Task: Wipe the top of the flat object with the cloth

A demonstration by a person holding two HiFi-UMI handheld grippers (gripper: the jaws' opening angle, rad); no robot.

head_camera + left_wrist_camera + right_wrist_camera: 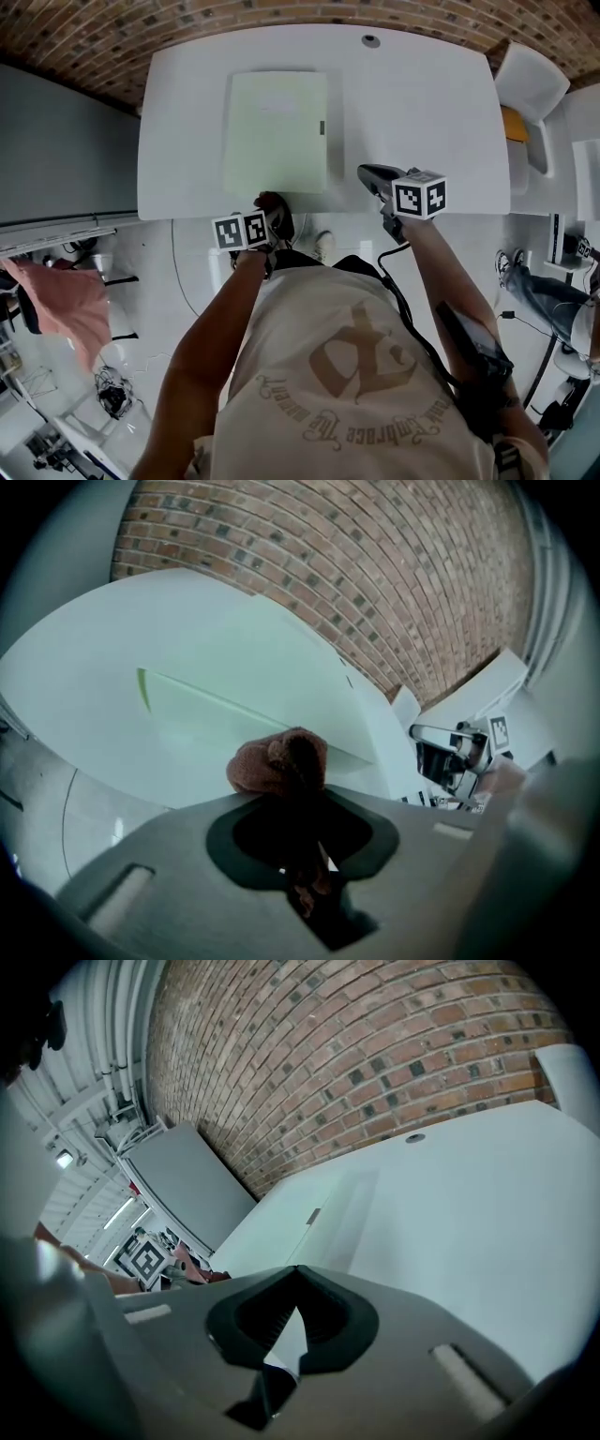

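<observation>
Left gripper [298,801]: jaws clenched on a bunched rust-brown terry cloth [279,763], with the wad sticking out past the tips. Right gripper [298,1274]: jaws pressed together, nothing between them.

Head view: the cloth is at the near edge of the pale green flat rectangular panel [277,131], which lies on the white table [422,103] at 12 o'clock from the left gripper. Contact cannot be told. The right gripper is at 3 o'clock.

Judged step: approach, wipe not yet begun. Next: press the cloth onto the panel top and sweep toward 12 o'clock.

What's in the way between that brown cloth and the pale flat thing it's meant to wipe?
Nothing visible. The cloth, clamped in the left hand-held gripper, is right at the flat object's near edge on the table. The right hand-held gripper is shut and empty, off to the object's side.
</observation>
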